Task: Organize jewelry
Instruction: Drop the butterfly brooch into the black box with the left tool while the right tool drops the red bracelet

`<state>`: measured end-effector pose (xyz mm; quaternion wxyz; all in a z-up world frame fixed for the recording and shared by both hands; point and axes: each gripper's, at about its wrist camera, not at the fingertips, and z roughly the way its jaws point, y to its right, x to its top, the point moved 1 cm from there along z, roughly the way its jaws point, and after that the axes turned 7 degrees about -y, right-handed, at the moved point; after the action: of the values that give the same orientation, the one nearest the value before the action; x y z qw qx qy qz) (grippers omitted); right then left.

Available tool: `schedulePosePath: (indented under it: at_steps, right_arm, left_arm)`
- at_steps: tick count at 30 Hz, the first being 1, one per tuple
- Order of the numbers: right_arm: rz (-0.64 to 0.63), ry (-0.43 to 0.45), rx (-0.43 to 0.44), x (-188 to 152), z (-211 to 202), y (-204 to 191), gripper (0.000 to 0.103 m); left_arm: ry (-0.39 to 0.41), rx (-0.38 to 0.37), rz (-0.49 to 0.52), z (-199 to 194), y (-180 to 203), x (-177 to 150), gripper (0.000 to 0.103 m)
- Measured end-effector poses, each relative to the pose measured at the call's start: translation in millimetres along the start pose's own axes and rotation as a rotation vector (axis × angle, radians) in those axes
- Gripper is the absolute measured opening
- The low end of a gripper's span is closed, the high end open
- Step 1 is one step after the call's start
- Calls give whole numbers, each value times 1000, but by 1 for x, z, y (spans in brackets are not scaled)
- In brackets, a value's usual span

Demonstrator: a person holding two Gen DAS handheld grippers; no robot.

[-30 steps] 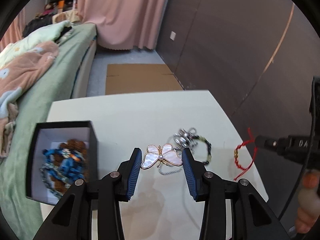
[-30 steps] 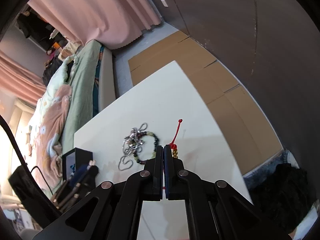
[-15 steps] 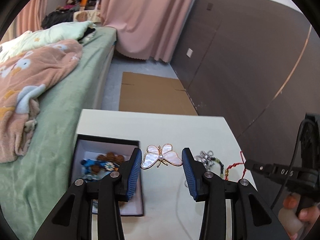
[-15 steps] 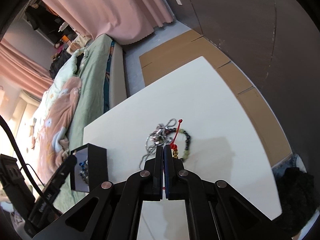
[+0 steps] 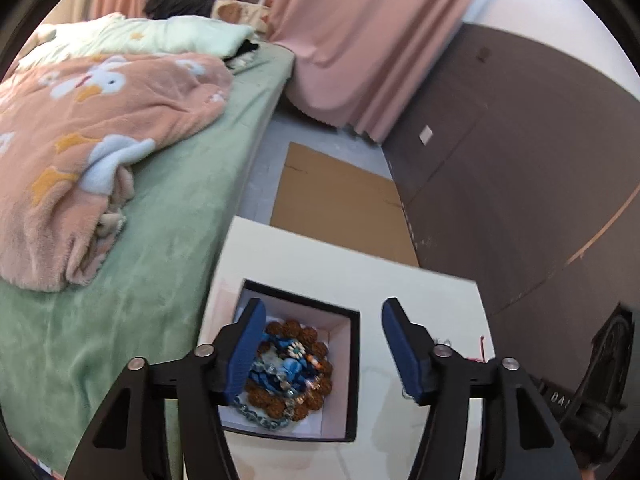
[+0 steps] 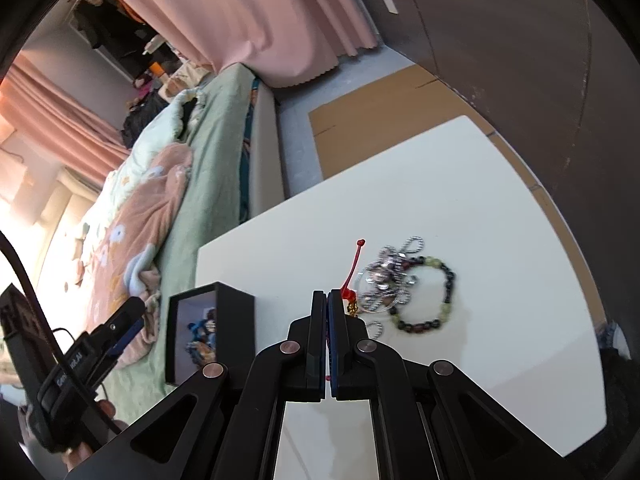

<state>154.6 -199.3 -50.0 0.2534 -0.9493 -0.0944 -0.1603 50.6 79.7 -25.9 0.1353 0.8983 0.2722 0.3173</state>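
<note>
A black jewelry box (image 5: 352, 360) with a white lining stands on the white table (image 5: 400, 288) and holds blue and brown bead jewelry (image 5: 292, 368). My left gripper (image 5: 323, 350) is open and empty just above the box. The butterfly brooch is not visible. My right gripper (image 6: 327, 300) is shut on a red cord bracelet (image 6: 352, 276) and holds it above the table. A silver chain piece (image 6: 384, 280) and a green and dark bead bracelet (image 6: 436, 300) lie on the table to its right. The box also shows in the right wrist view (image 6: 212, 332).
A bed with a green sheet (image 5: 160, 240) and a pink blanket (image 5: 80, 140) runs along the table's left side. Cardboard (image 5: 340, 208) lies on the floor beyond the table. A dark wall (image 5: 520, 160) stands to the right.
My left gripper moved left over the box and opened; the butterfly brooch it held is gone from its jaws. My right gripper shifted left with the red cord bracelet.
</note>
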Motion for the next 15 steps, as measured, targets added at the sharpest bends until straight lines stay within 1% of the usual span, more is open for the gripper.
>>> schedulePosePath:
  at_steps: [1, 3, 5, 10, 15]
  right_arm:
    - [-6, 3, 11, 0, 0, -3, 2]
    - [-20, 11, 34, 0, 1, -9, 2]
    - [-37, 24, 64, -1, 0, -16, 2]
    - [-81, 48, 134, -4, 0, -37, 2]
    - [-134, 66, 199, -8, 2, -61, 2]
  left_arm:
    - [10, 1, -7, -2, -2, 2, 74]
    - [31, 1, -23, -6, -6, 4, 80]
    - [45, 6, -44, -9, -10, 7, 80]
    - [47, -1, -89, -10, -20, 11, 80]
    - [46, 6, -106, -10, -26, 14, 80]
